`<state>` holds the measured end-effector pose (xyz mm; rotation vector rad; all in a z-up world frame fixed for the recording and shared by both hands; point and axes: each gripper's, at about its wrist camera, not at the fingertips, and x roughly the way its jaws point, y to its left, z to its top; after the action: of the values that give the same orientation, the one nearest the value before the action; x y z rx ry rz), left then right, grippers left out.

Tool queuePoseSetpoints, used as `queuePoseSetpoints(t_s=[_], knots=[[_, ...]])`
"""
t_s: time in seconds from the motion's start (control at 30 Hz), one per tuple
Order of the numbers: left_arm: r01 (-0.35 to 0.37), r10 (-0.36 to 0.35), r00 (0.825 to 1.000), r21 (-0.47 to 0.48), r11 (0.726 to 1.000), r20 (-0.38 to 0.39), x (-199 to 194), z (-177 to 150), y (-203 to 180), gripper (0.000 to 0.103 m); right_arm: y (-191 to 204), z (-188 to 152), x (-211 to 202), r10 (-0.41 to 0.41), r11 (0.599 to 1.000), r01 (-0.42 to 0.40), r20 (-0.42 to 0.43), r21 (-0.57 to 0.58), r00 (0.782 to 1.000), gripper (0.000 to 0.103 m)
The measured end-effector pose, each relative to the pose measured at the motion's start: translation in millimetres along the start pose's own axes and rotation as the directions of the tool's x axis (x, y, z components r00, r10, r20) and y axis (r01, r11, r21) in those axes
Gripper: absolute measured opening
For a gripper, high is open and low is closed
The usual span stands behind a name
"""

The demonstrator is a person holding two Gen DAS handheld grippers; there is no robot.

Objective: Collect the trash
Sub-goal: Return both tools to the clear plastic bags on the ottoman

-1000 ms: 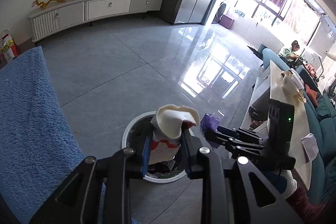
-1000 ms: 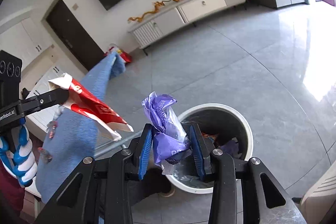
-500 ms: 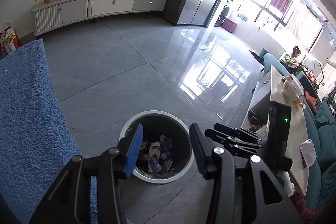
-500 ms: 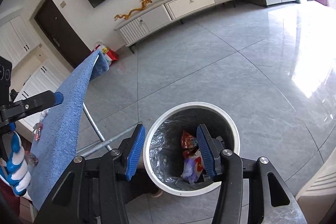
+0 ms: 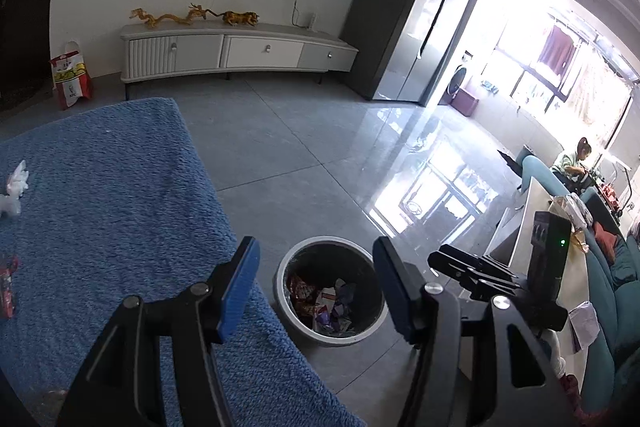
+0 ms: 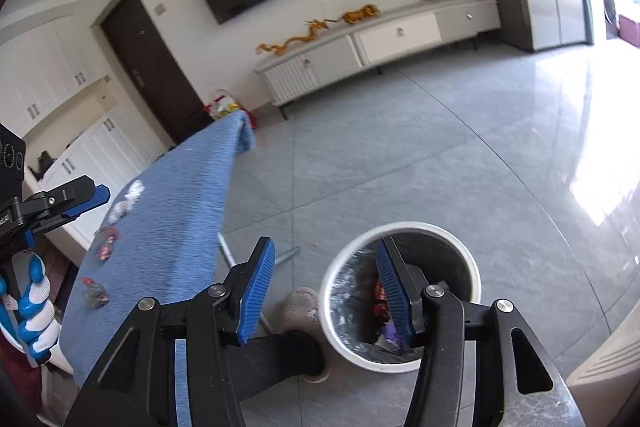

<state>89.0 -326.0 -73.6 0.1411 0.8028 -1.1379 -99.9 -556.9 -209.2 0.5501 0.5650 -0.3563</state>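
A white trash bin (image 5: 280, 291) with a black liner stands on the floor and holds wrappers (image 5: 332, 303). It also shows in the right wrist view (image 6: 472, 267). My left gripper (image 5: 316, 287) is open and empty, above the edge of the blue-towelled table (image 5: 120, 195) and the bin. My right gripper (image 6: 324, 291) is open and empty above the bin's left rim. On the towel lie crumpled white tissues (image 5: 14, 193) (image 6: 128, 201) and red wrappers (image 5: 6, 287) (image 6: 106, 243).
Grey tiled floor (image 5: 300, 155) spreads around the bin. A white TV cabinet (image 5: 236, 51) stands at the far wall. A white table and teal sofa (image 5: 600, 291) are at the right. My foot in a slipper (image 6: 300, 311) is beside the bin.
Both grippers opened and dropped their trash, a red-and-white wrapper and a purple wrapper, into the bin. Both have since lifted and swung left toward the towelled table.
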Motion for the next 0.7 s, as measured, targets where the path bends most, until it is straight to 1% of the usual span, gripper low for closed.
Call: queuePoseSetpoints(t_s=[0.23, 0.47, 0.5, 0.6, 0.7], knots=[[-0.075, 0.076, 0.994, -0.020, 0.997, 0.080, -68, -20, 26, 0.057, 52, 9, -27, 0.054, 0.993, -0.049, 0.045, -0.103, 0.998, 0.053], [-0.138, 0.144, 0.979, -0.051, 0.989, 0.146, -138, -55, 62, 0.057, 106, 14, -48, 0.109, 0.974, -0.092, 0.071, -0.208, 0.992, 0.054], [-0.149, 0.155, 0.976, -0.053, 0.987, 0.153, -149, -62, 68, 0.058, 111, 15, -49, 0.116, 0.971, -0.098, 0.071, -0.218, 0.991, 0.054], [-0.180, 0.186, 0.968, -0.055, 0.982, 0.167, -170, -79, 84, 0.065, 132, 14, -53, 0.142, 0.959, -0.121, 0.066, -0.258, 0.988, 0.055], [-0.195, 0.200, 0.965, -0.051, 0.980, 0.167, -184, -93, 98, 0.066, 148, 13, -53, 0.162, 0.946, -0.140, 0.053, -0.292, 0.985, 0.056]])
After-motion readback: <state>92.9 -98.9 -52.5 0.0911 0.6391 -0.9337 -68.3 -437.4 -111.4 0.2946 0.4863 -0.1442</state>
